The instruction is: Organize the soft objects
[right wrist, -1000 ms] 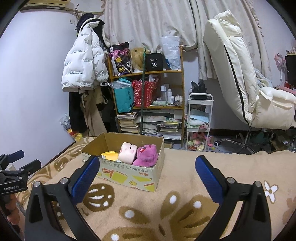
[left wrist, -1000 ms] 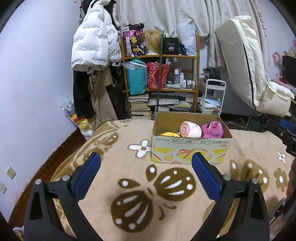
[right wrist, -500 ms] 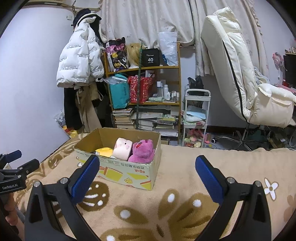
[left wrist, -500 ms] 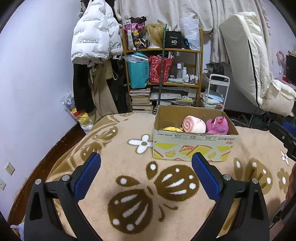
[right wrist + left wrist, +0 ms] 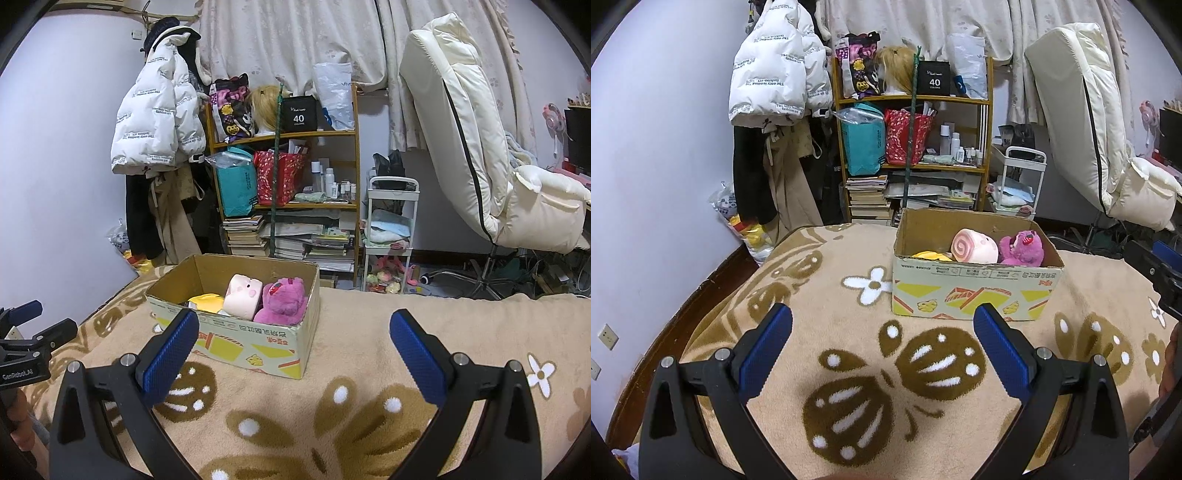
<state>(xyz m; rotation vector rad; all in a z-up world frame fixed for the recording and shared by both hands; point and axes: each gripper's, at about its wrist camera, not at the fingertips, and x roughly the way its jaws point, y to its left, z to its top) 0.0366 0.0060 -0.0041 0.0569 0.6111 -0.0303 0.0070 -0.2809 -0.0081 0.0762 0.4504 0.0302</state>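
Observation:
A cardboard box (image 5: 975,291) stands on the beige patterned blanket (image 5: 827,302). In it lie a yellow soft toy (image 5: 931,255), a pink roll plush (image 5: 975,246) and a purple plush bear (image 5: 1021,249). The box (image 5: 255,341) also shows in the right wrist view, with the pink plush (image 5: 243,297) and the purple bear (image 5: 282,301). My left gripper (image 5: 882,332) is open and empty, short of the box. My right gripper (image 5: 293,338) is open and empty, near the box's right corner.
A wooden shelf (image 5: 912,147) with bags and books stands behind the bed. A white jacket (image 5: 772,77) hangs at the left. A white trolley (image 5: 391,229) and a cream recliner chair (image 5: 480,147) stand at the right. The blanket's far edge drops off behind the box.
Both grippers have risen and pulled back slightly from the box, staying open. The toys in the box have not moved.

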